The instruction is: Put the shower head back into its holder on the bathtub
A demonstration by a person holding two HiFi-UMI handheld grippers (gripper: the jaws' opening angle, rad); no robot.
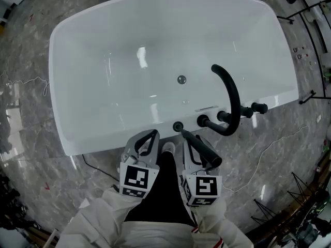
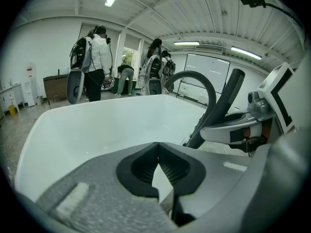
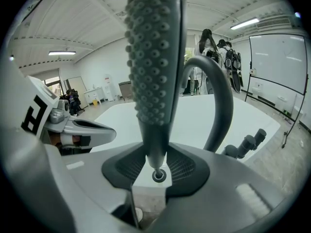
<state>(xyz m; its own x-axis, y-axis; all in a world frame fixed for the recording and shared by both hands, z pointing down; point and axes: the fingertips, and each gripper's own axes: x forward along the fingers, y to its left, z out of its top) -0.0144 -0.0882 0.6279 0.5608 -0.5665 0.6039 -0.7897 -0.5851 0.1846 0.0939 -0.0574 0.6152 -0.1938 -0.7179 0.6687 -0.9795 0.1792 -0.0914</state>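
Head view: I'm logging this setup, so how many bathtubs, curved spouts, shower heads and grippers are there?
Bathtub: 1
Curved spout: 1
Shower head: 1
Grippers: 2 (left gripper, right gripper)
Total: 5

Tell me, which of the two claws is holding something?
The right claw, clamped on the studded shower head; the left claw is shut with nothing in it.
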